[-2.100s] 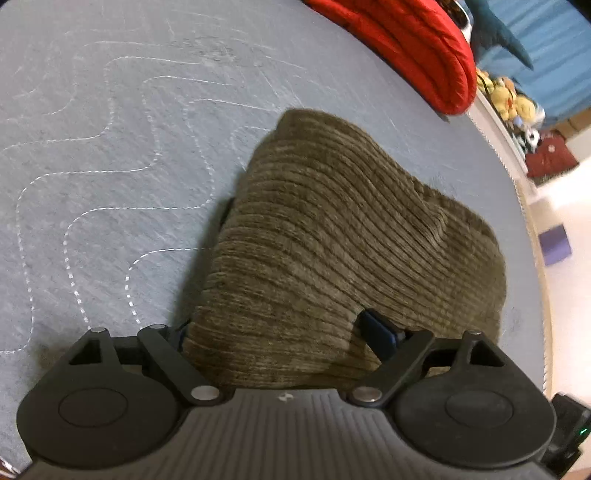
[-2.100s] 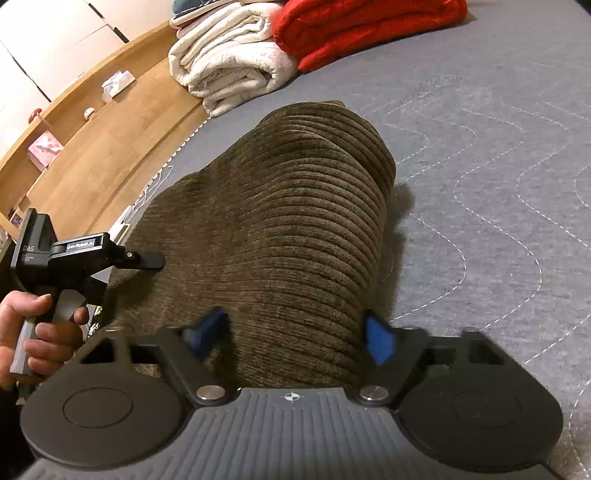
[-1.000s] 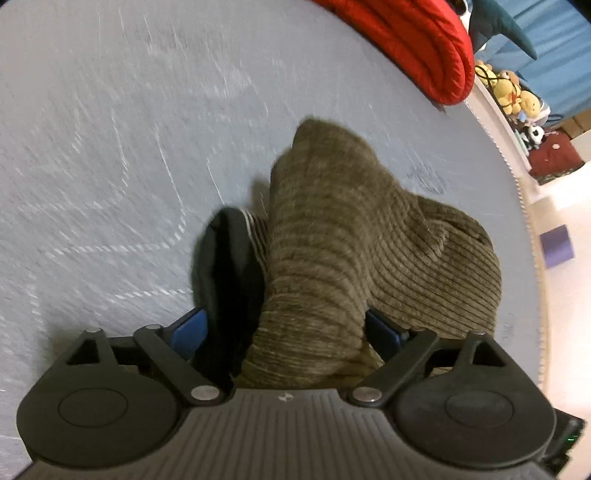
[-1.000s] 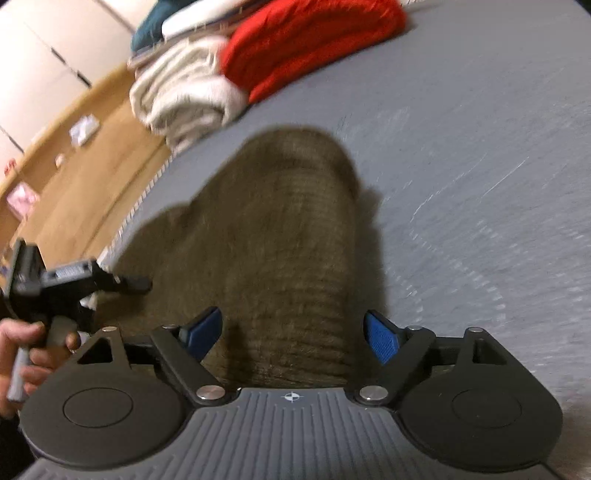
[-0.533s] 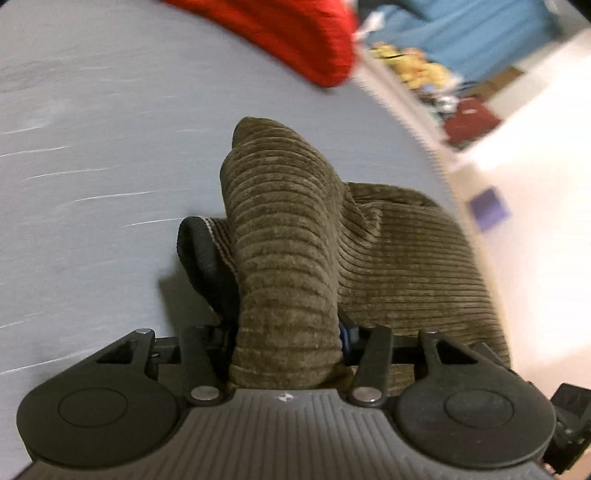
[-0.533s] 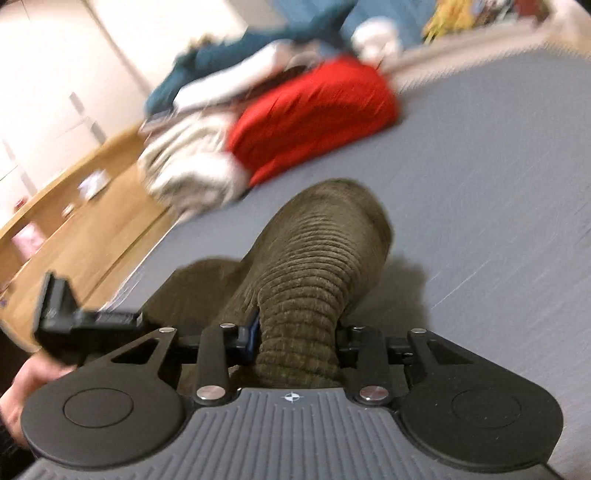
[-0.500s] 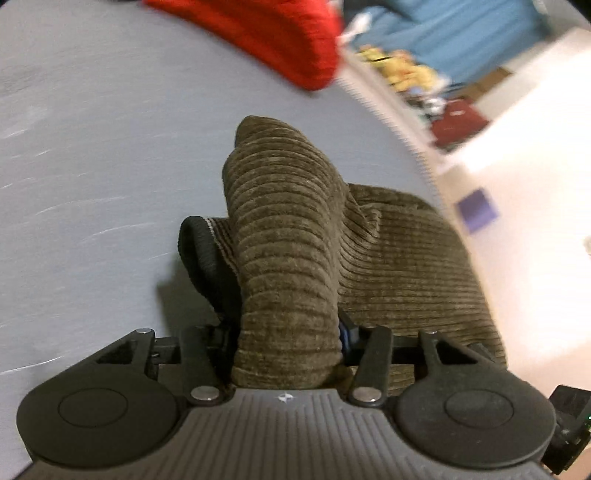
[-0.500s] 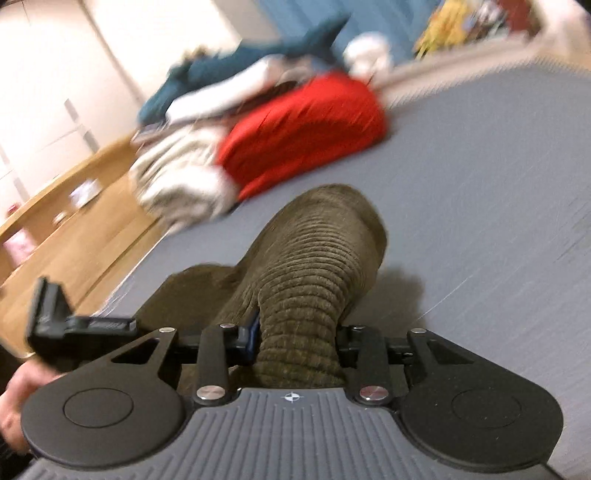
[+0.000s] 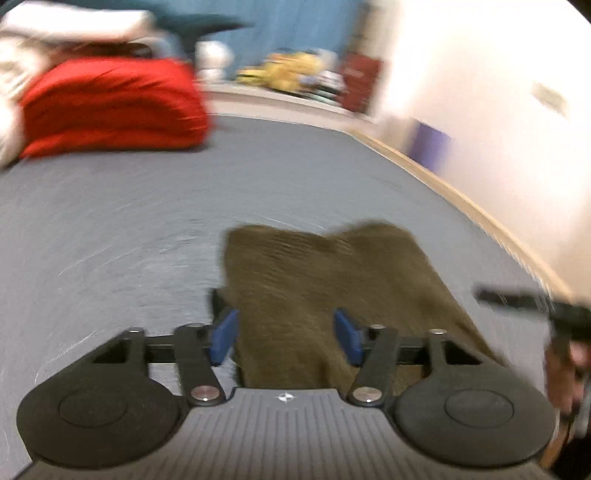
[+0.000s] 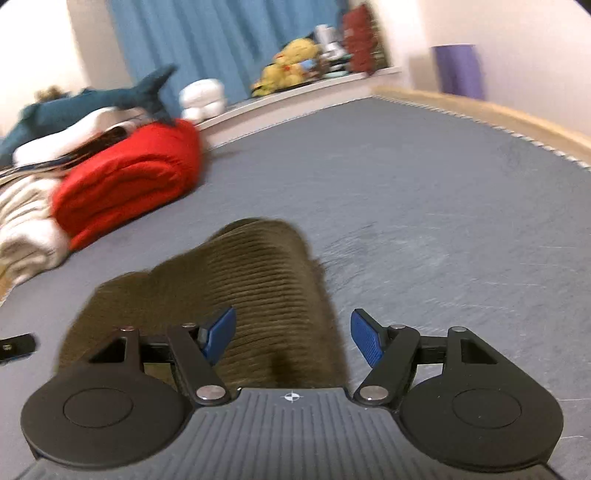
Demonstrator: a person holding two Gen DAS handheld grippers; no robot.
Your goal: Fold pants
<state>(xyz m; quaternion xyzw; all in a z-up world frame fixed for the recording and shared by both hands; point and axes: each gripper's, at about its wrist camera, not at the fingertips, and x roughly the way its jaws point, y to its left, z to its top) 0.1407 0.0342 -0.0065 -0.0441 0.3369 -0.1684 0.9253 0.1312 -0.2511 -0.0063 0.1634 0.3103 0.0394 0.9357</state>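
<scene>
We have the pants (image 10: pixel 258 280) bunched on the grey bed (image 10: pixel 424 221), near the red blanket (image 10: pixel 129 184). Right gripper (image 10: pixel 291 336) just opening, released. Left gripper (image 9: pixel 284 336) has just been closing, fabric between, contact unclear. Better we flatten the fold squarely.

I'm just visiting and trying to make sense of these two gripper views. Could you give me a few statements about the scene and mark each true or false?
1. The pants are olive-brown corduroy. True.
2. The pants lie on a wooden floor. False: they lie on a grey quilted mattress.
3. The right gripper is clamped tight on the pants. False: its jaws stand apart, having just been opening, with the cloth lying between them and clear of the right pad.
4. A folded red blanket lies farther back on the mattress. True.
5. The curtain behind is yellow. False: it is blue.
</scene>
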